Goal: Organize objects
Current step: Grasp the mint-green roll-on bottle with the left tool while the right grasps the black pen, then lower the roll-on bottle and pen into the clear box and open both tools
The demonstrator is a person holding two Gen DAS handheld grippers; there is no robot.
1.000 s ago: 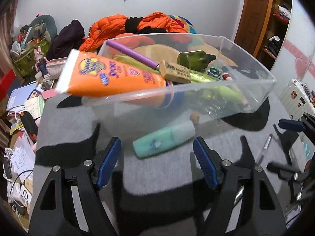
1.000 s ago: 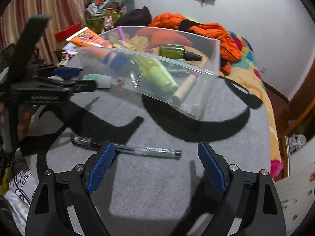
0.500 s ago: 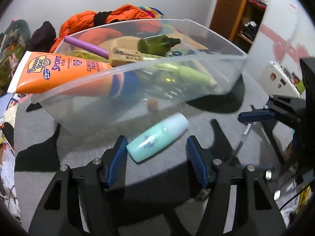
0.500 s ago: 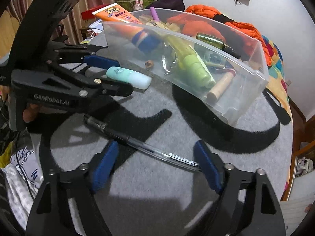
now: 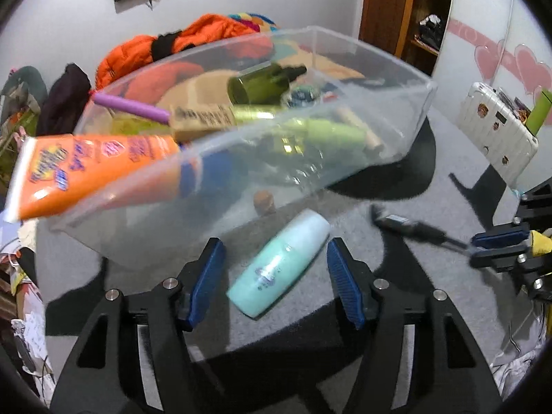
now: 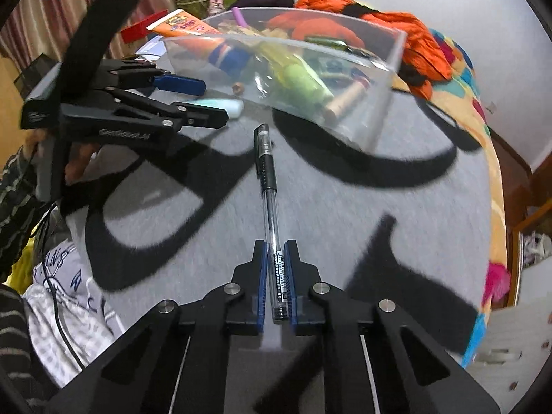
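Clear rectangular plastic bin [image 5: 396, 120], standing on the grey fleece tabletop [image 6: 345, 214]. Contents: orange sunscreen tube with blue cap [image 5: 100, 169], its crimped end jutting over the rim; purple cylindrical stick [image 5: 131, 107]; tan rectangular block with dark print [image 5: 203, 120]; dark green glass bottle with black cap [image 5: 265, 82], lying on its side on top; lime-green tube [image 5: 327, 134]; wooden dowel-shaped piece [image 6: 345, 101] near one end wall. Smaller items beneath are too blurred to name.

Mint-green plastic bottle with pale cap [image 5: 279, 262]: lies on the tabletop just outside the bin's near wall.

Left gripper [image 5: 276, 276]: blue-padded fingers spread wide, one on each side of the mint-green bottle, neither pad touching it.

Clear ballpoint pen with black cap and grip [image 6: 267, 179]: barrel end clamped, capped end pointing toward the bin.

Right gripper [image 6: 276, 265]: pads pressed together on the pen's printed barrel, pinching it above or at the tabletop; which, cannot be told.
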